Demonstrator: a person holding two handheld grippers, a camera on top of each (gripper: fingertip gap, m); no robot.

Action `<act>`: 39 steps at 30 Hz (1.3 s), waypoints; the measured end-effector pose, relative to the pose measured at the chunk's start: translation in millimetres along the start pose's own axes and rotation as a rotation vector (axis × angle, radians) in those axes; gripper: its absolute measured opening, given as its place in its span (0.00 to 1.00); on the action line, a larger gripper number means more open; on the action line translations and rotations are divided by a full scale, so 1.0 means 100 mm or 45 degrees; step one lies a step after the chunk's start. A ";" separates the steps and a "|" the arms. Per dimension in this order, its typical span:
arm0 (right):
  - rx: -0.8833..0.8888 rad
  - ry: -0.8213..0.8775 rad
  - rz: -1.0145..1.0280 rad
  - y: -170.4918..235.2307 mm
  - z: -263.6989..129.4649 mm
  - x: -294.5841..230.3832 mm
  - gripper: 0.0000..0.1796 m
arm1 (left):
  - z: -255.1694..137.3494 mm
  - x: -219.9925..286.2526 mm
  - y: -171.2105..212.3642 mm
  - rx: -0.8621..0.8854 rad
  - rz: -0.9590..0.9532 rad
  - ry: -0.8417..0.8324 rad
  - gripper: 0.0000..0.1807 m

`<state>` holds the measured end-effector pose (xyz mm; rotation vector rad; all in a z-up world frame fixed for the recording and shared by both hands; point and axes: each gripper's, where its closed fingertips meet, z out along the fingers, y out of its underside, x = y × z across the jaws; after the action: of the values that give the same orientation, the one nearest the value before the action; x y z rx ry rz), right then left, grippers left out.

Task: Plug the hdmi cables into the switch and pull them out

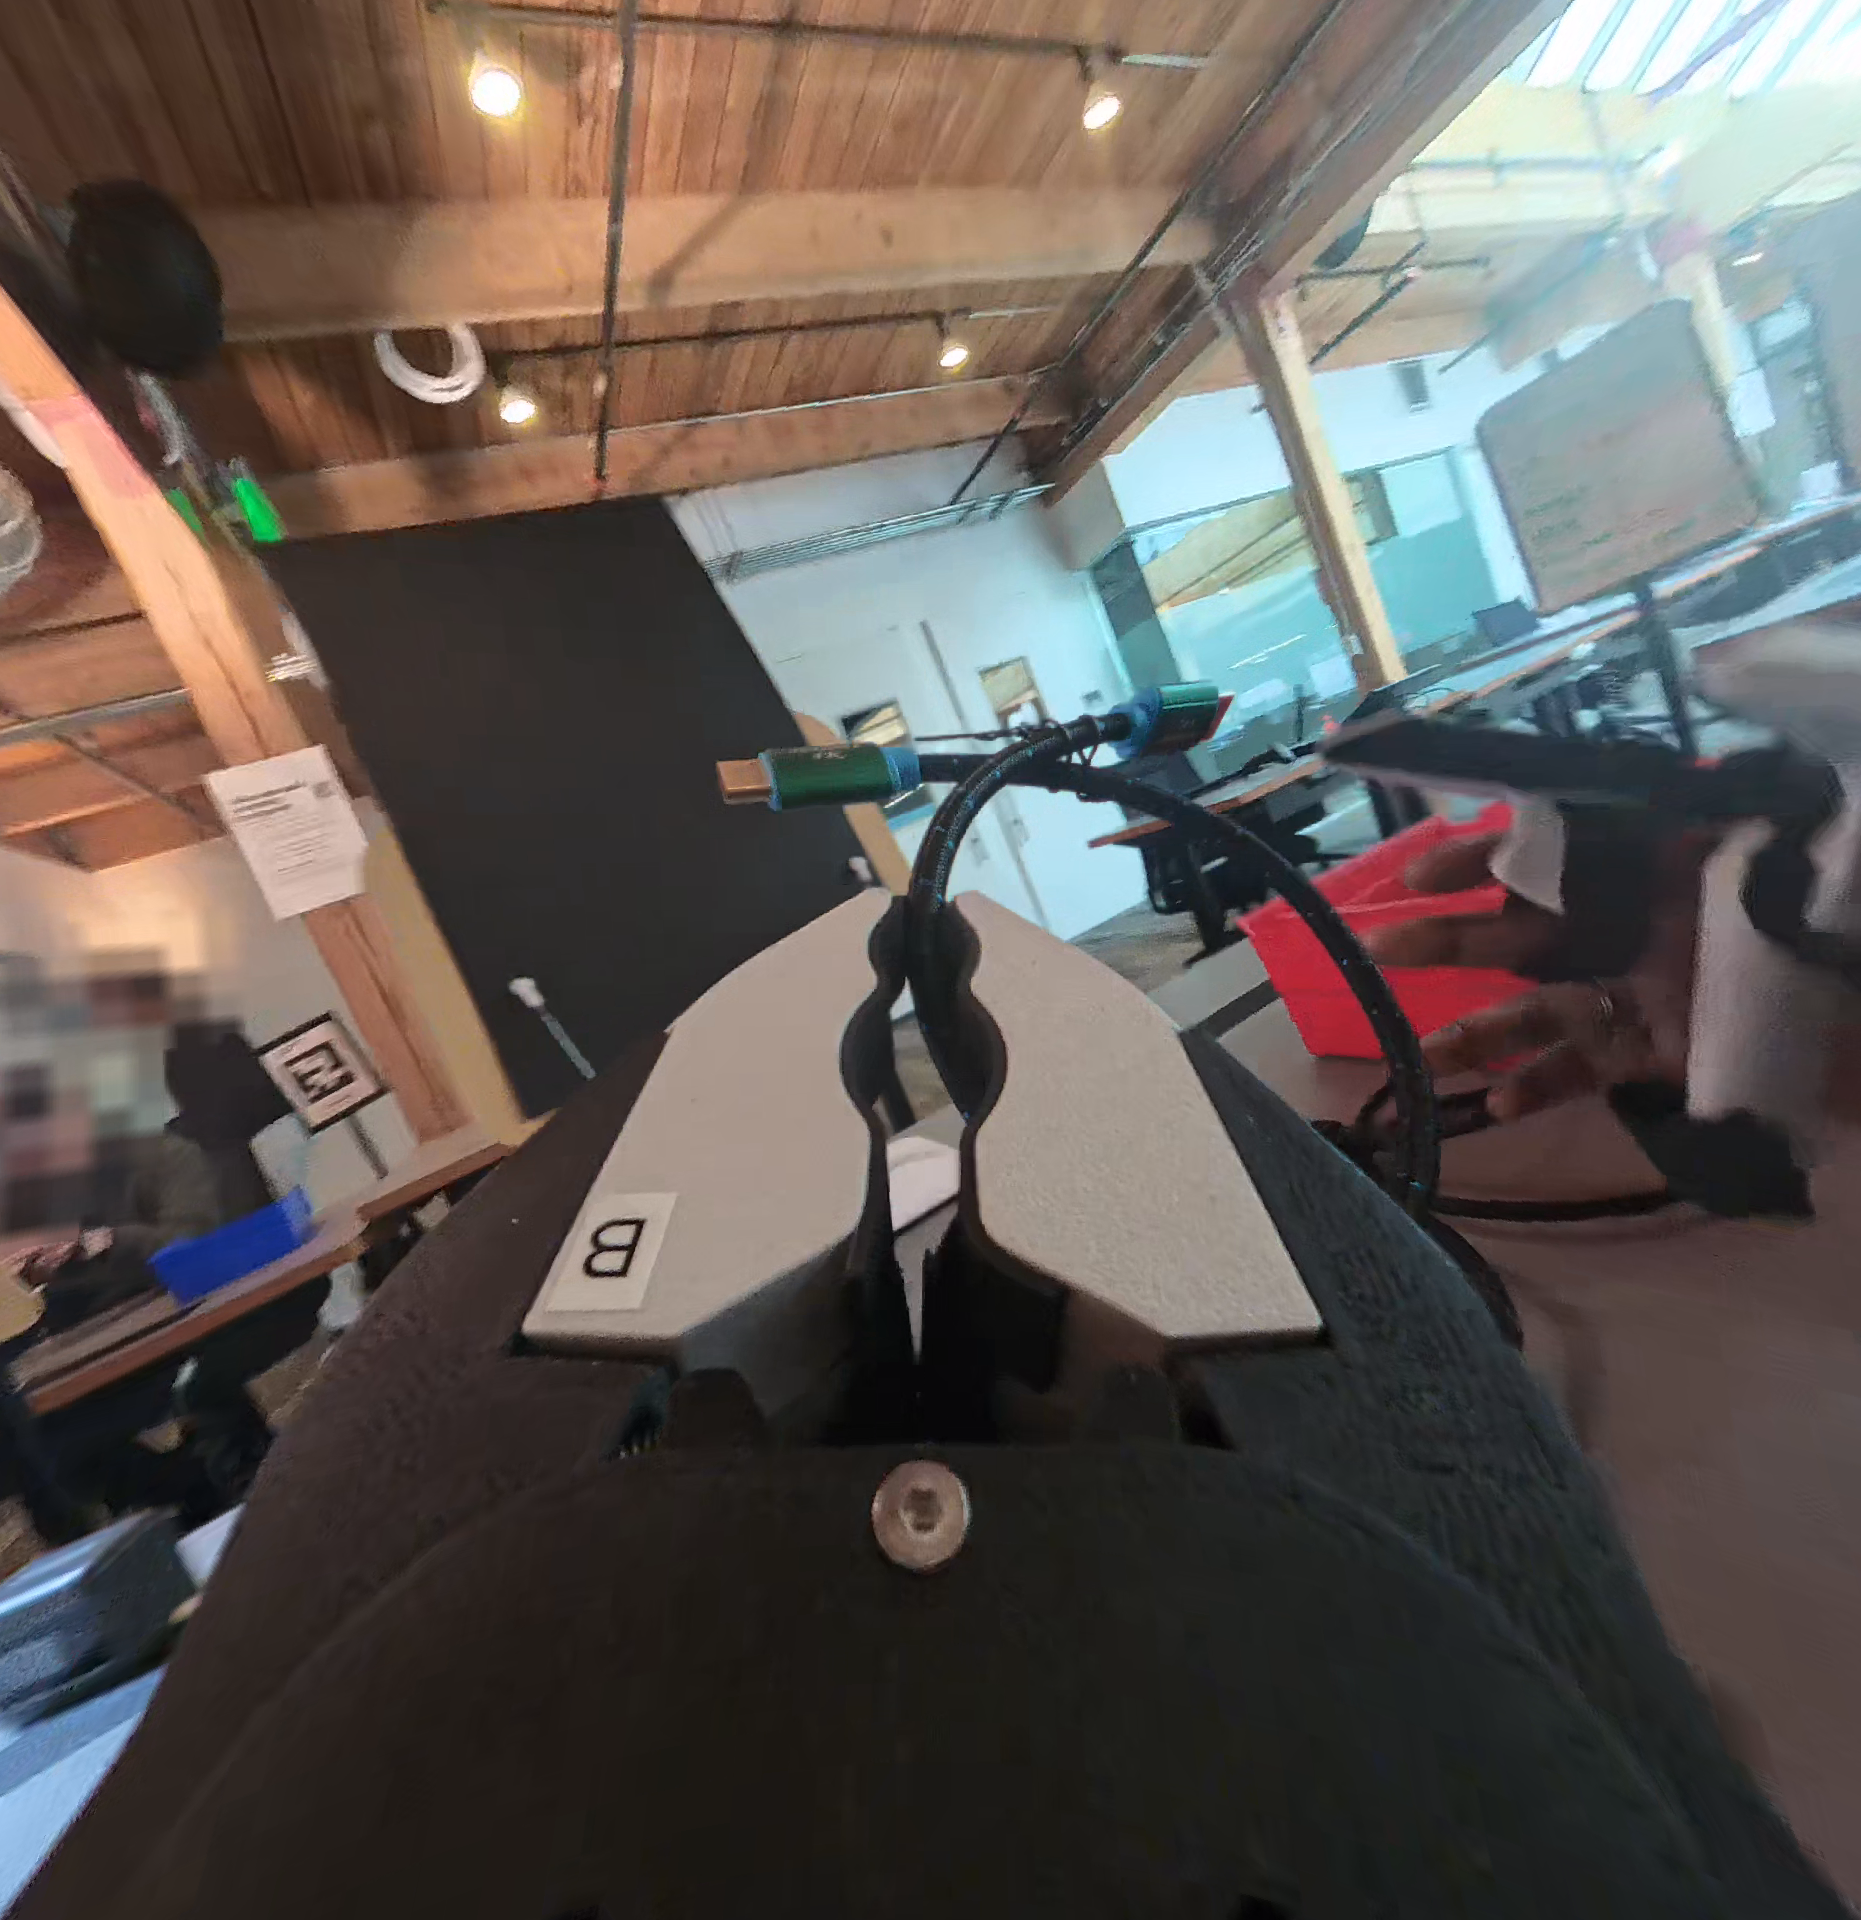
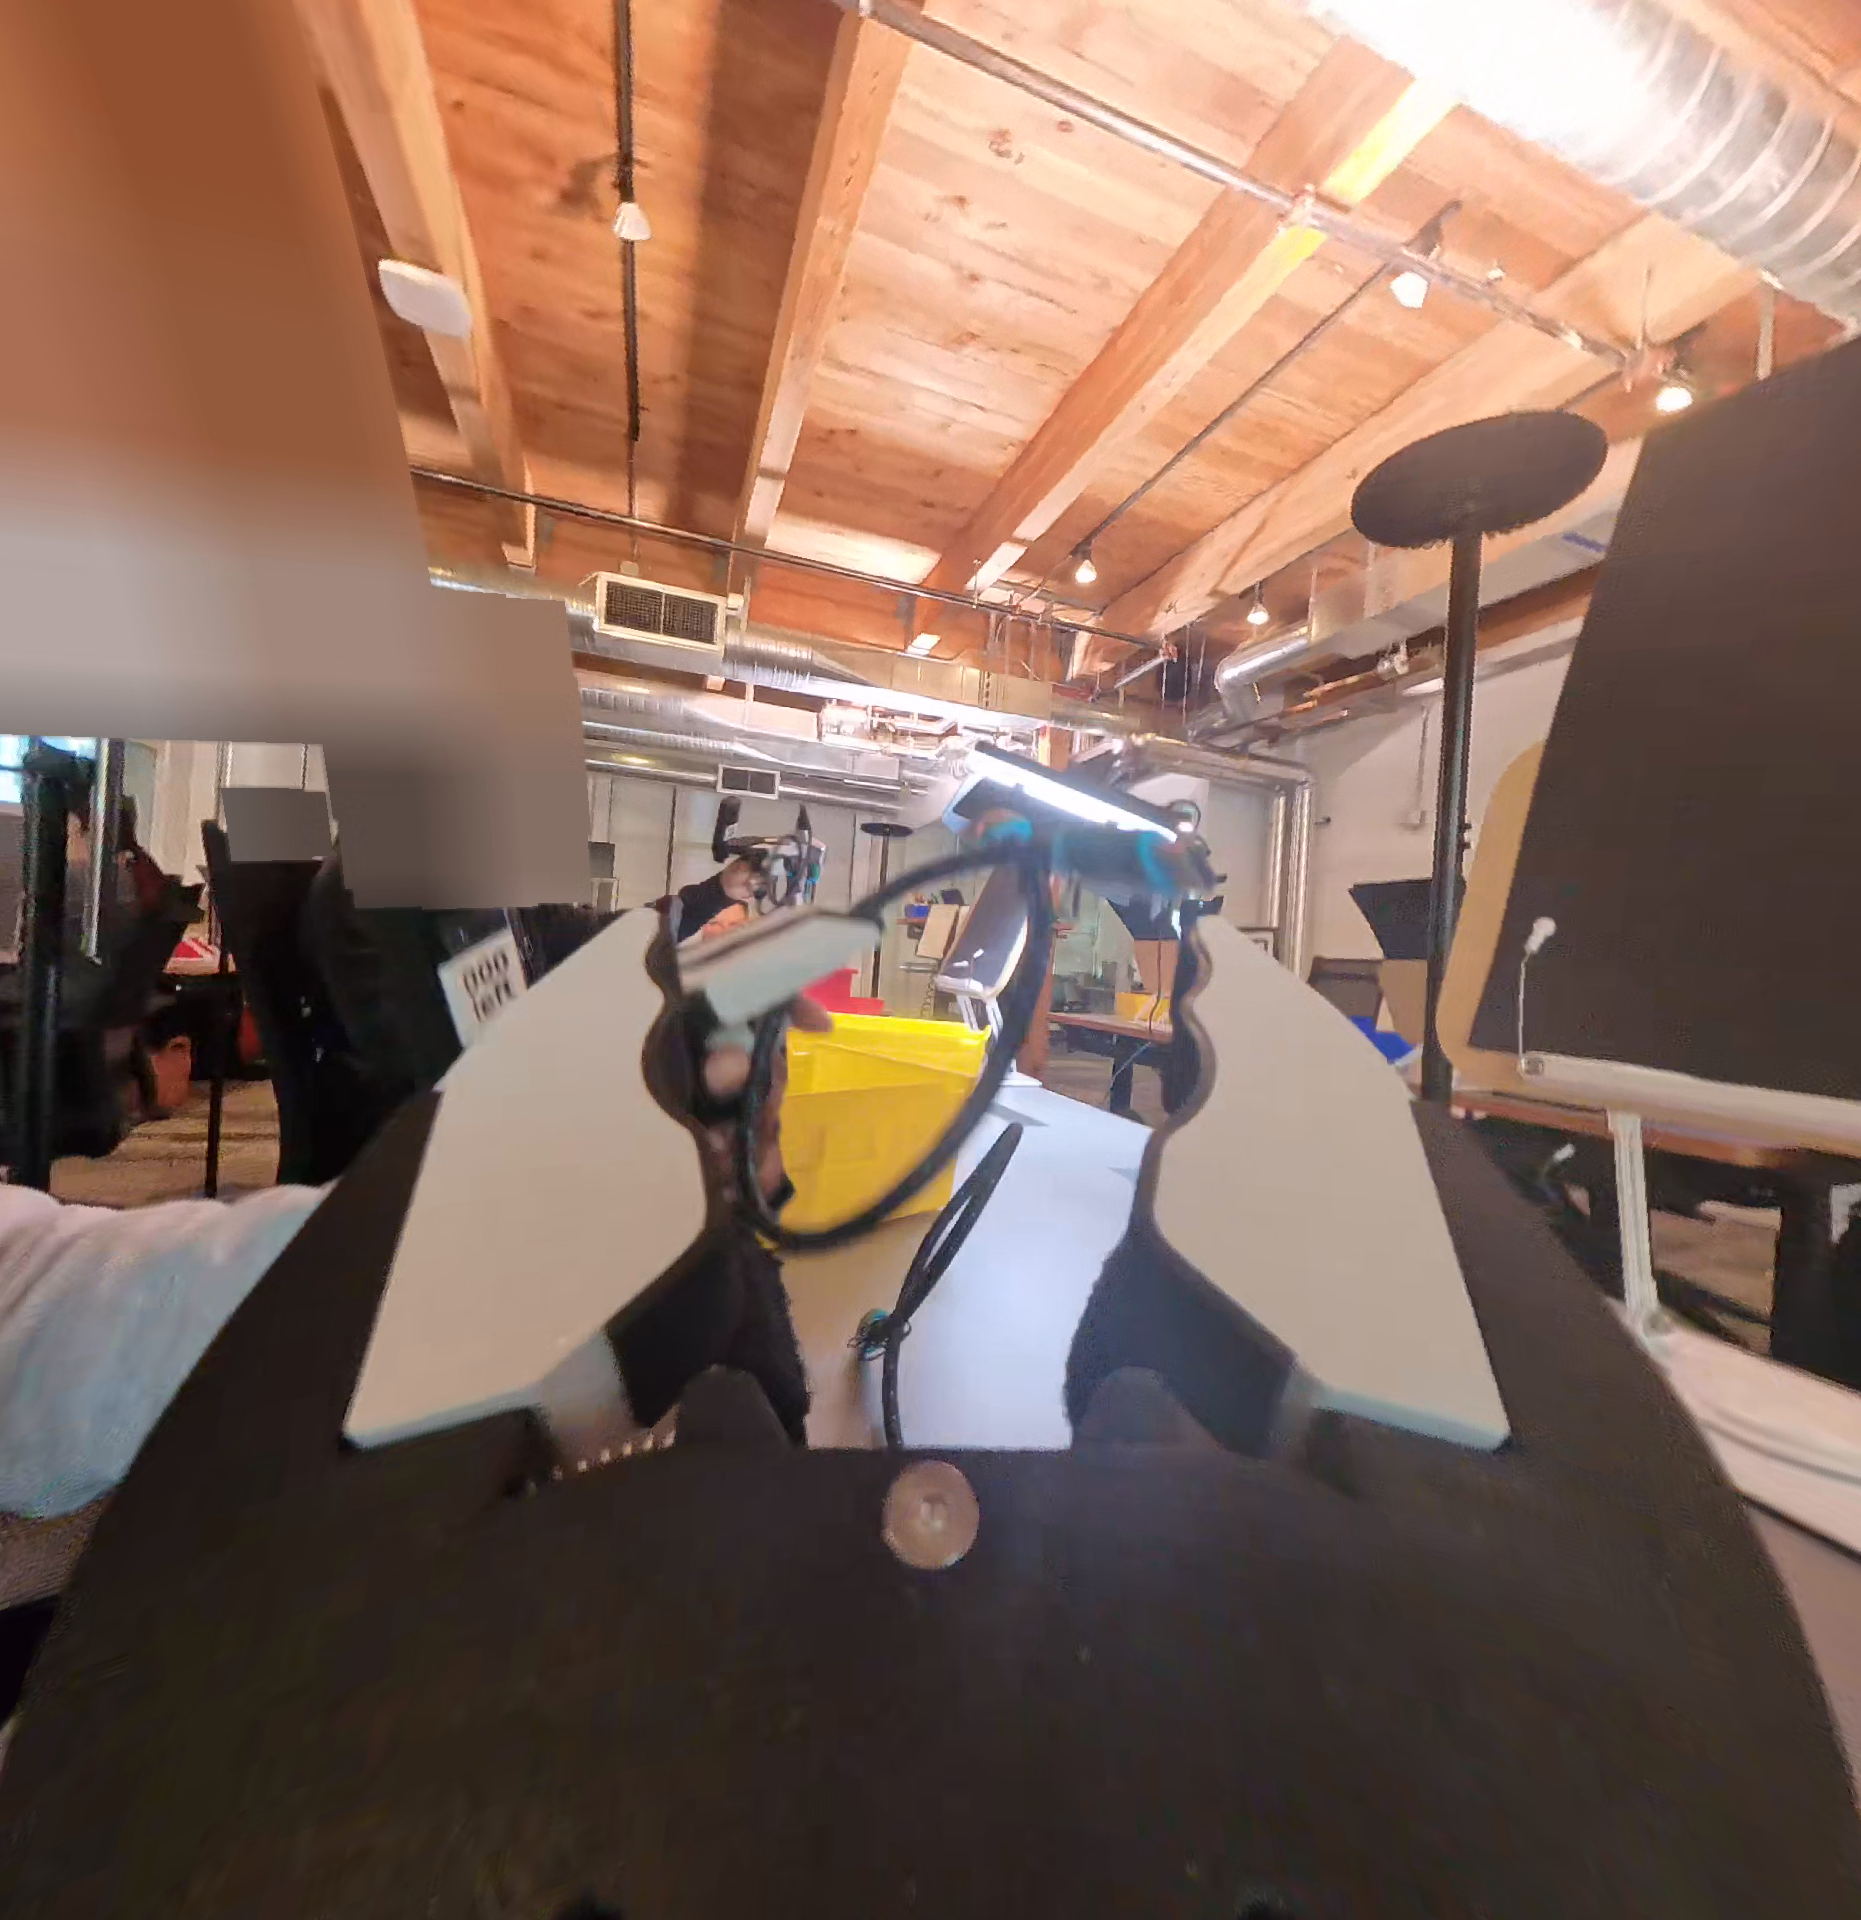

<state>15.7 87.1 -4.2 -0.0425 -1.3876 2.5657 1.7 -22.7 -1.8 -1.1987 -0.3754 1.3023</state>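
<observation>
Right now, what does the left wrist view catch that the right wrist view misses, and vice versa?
Left wrist only: the left tongs shut on the black cable, its green plug free in the air, a red bin behind.

Right wrist only: the right tongs open and empty, a yellow bin, and slack cable lying on the table.

Both: the black cable and the wooden ceiling.

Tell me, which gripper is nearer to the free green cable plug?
Left. The left gripper is shut on the black cable just below the free green plug. The right gripper, open, is off to the plug's right, not touching it.
</observation>
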 end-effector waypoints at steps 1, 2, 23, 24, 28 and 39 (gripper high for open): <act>-0.015 0.018 0.022 0.01 -0.01 0.04 0.50 | 0.02 0.10 0.12 0.009 0.005 0.060 0.03; -0.049 0.048 0.021 0.05 -0.01 0.09 0.48 | 0.02 0.19 0.22 0.001 0.011 0.118 0.03; -0.339 0.156 -0.371 0.27 -0.08 0.27 0.26 | -0.10 0.14 0.26 0.016 -0.566 0.346 0.03; -0.332 0.147 -0.371 0.26 -0.08 0.26 0.25 | -0.10 0.11 0.27 0.003 -0.665 0.362 0.03; -0.310 0.131 -0.364 0.22 -0.08 0.23 0.20 | -0.09 0.04 0.42 -0.087 -1.007 0.410 0.03; -0.293 0.068 -0.325 0.21 -0.06 0.13 0.23 | -0.10 0.14 0.53 -0.188 -1.354 0.570 0.03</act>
<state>0.3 83.7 -23.8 0.0270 -1.5514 2.1765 -14.3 -25.2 -55.5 -1.1076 -0.6577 0.0882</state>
